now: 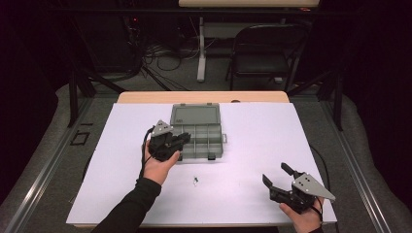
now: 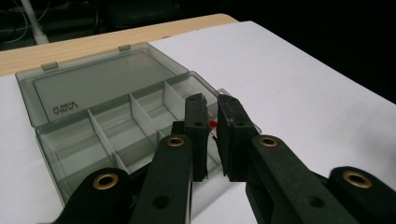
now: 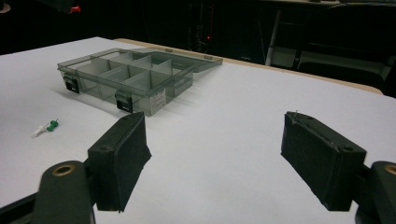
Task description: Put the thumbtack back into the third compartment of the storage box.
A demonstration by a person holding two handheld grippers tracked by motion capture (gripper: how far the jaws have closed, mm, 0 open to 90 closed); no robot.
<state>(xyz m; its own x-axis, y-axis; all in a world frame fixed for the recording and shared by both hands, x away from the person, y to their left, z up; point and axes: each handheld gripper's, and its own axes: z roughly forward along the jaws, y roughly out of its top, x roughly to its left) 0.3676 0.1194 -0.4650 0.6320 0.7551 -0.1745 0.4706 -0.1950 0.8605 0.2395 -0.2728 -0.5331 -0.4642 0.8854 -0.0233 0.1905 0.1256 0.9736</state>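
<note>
Left gripper (image 2: 212,135) pinches a red pushpin (image 2: 213,125) over the open compartment box (image 2: 65,140), transport step, next needs lowering into a cell and releasing; right gripper (image 3: 215,158) gapes empty near box, green pushpin (image 3: 53,124) and white pushpin (image 3: 39,130) lying beside box.

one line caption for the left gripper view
Left gripper pinching a small red pin above the open compartment box.

One open compartment box (image 1: 197,133) lies just ahead of the left gripper (image 2: 212,133), and one red pushpin (image 2: 212,125) sits between that gripper's pads. Two more pushpins, one green (image 3: 53,124) and one white (image 3: 39,130), lie together on the bench, ahead and left of the right gripper (image 3: 224,154).
</note>
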